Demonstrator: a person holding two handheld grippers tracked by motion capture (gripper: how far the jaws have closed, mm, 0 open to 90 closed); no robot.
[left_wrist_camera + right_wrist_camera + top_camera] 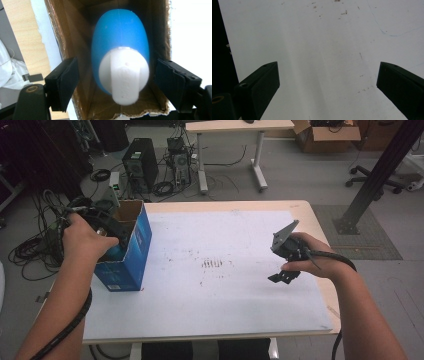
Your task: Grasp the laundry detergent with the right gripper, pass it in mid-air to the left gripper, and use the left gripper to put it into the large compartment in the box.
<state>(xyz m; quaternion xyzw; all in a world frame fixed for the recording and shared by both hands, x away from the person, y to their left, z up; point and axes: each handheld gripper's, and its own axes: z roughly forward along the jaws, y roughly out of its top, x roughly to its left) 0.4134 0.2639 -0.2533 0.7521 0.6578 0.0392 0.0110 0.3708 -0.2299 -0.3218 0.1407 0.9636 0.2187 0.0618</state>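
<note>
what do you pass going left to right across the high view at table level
left hand on the left gripper → blue box → brown smudges on the white sheet → right gripper → right hand

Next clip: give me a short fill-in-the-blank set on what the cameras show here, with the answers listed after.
1. The blue and white object lies inside the open ____ box.
2. The left gripper has its jaws ____, one on each side of the object, with gaps between.
3. The right gripper holds ____ between its jaws.
4. The box stands near the ____ edge of the table in the high view.

Missing words: blue; open; nothing; left
</note>
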